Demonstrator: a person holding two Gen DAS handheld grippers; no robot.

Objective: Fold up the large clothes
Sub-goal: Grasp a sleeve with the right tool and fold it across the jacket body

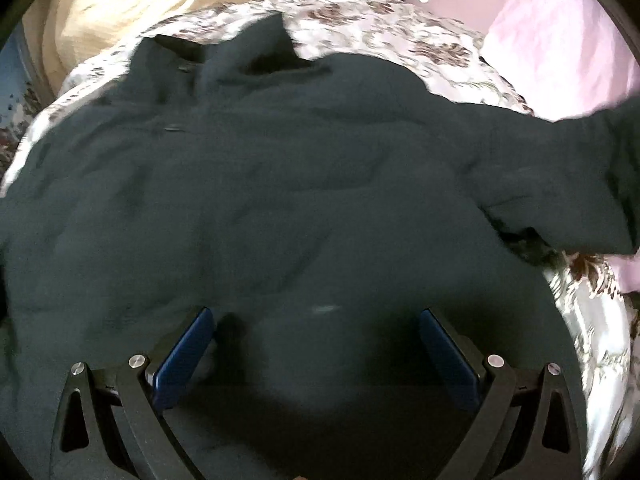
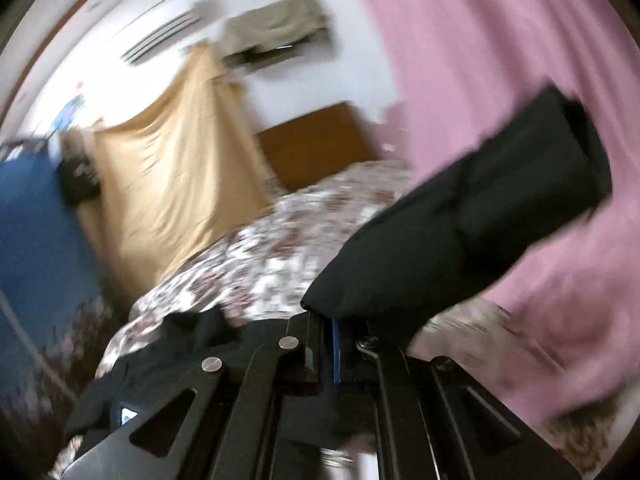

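Note:
A large dark padded jacket [image 1: 248, 184] lies spread across a flower-patterned bedspread [image 1: 384, 20], collar toward the far end. My left gripper [image 1: 316, 316] hangs open just above the jacket's lower part, nothing between its blue pads [image 1: 188, 352]. The jacket's right sleeve [image 1: 580, 168] rises off the bed toward the right edge. In the right wrist view that sleeve [image 2: 472, 224] sticks up and out, with my right gripper [image 2: 334, 320] shut on its fabric and lifted well above the bed. The rest of the jacket [image 2: 192, 344] lies below it.
A pink curtain [image 2: 500, 60] hangs along the right side of the bed. A beige cloth [image 2: 180, 152] drapes at the far left, beside a brown headboard [image 2: 316, 140]. Something blue [image 2: 36, 232] stands at the left. The bedspread [image 2: 280, 248] shows around the jacket.

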